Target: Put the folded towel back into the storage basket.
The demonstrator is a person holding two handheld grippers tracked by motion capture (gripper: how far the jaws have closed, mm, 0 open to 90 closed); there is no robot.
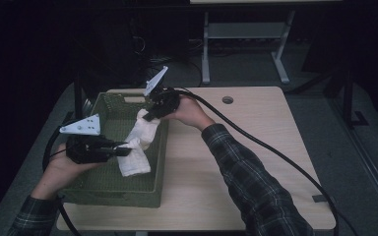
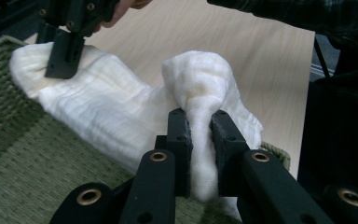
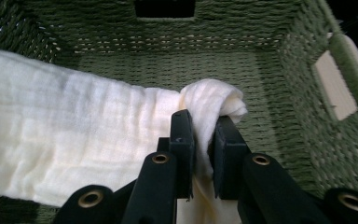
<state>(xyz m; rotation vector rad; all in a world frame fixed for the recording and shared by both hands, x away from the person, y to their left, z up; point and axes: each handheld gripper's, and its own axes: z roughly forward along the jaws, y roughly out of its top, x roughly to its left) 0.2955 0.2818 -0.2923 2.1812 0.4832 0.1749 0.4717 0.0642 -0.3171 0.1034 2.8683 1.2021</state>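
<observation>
Dim room; pale wooden table (image 1: pixel 256 147). Green woven basket (image 1: pixel 103 189) at nine o'clock on it. One cream cloth (image 1: pixel 139 142), soft, ribbed, bunched at both held ends, sagging over the basket's right rim. Left gripper (image 1: pixel 123 151) clamped on its near end; right gripper (image 1: pixel 146 117) clamped on its far end, at twelve o'clock. Risk: uneven pulling likely slips a bunched end free, or snags fabric on the weave.

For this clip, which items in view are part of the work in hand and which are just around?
In use:
- white cloth
- green woven basket
- left gripper, clamped on the cloth
- right gripper, clamped on the cloth

Just around:
- wooden table
- grey stand behind the table
</observation>
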